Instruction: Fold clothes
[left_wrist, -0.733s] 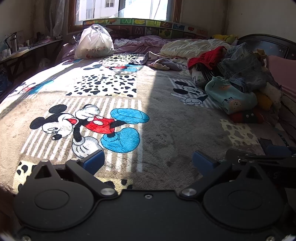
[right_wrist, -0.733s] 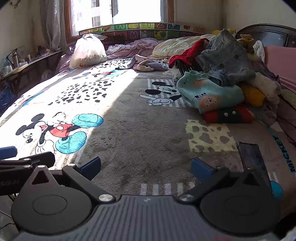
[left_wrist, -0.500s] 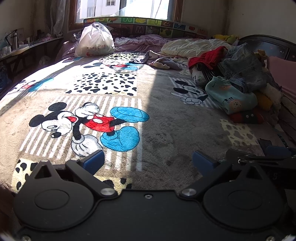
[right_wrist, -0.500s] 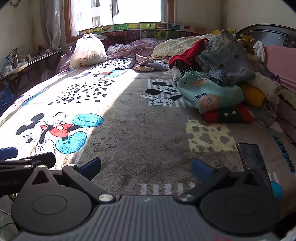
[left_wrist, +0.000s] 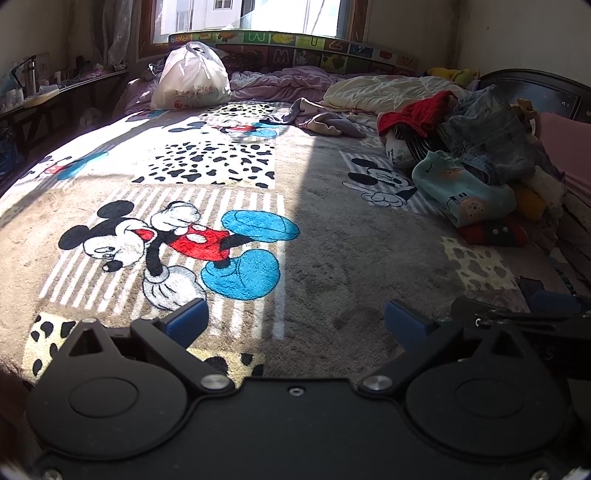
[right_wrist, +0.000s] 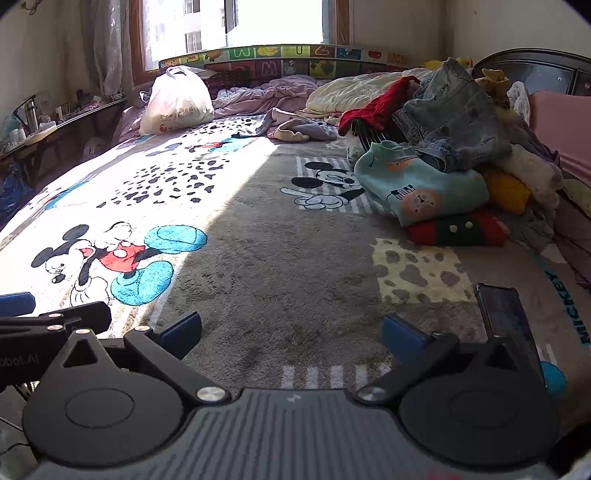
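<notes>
A heap of clothes (left_wrist: 476, 147) lies at the right of the bed: a light-blue bear top (right_wrist: 417, 188), denim jacket (right_wrist: 450, 122), red garment (right_wrist: 376, 105), a red-and-green piece (right_wrist: 458, 230). The heap also shows in the right wrist view (right_wrist: 461, 155). My left gripper (left_wrist: 295, 321) is open and empty, low over the Mickey Mouse blanket (left_wrist: 207, 236). My right gripper (right_wrist: 291, 332) is open and empty beside it, over the grey blanket area (right_wrist: 288, 266). Both are well short of the heap.
A dark phone (right_wrist: 506, 314) lies on the blanket by my right gripper's right finger. A white plastic bag (left_wrist: 192, 79) and crumpled bedding (left_wrist: 380, 92) sit at the far end under the window. A cluttered shelf (left_wrist: 44, 96) runs along the left wall.
The left wrist view has tilted slightly, showing a bit more of the near blanket. The right gripper and the clothes have not moved.
</notes>
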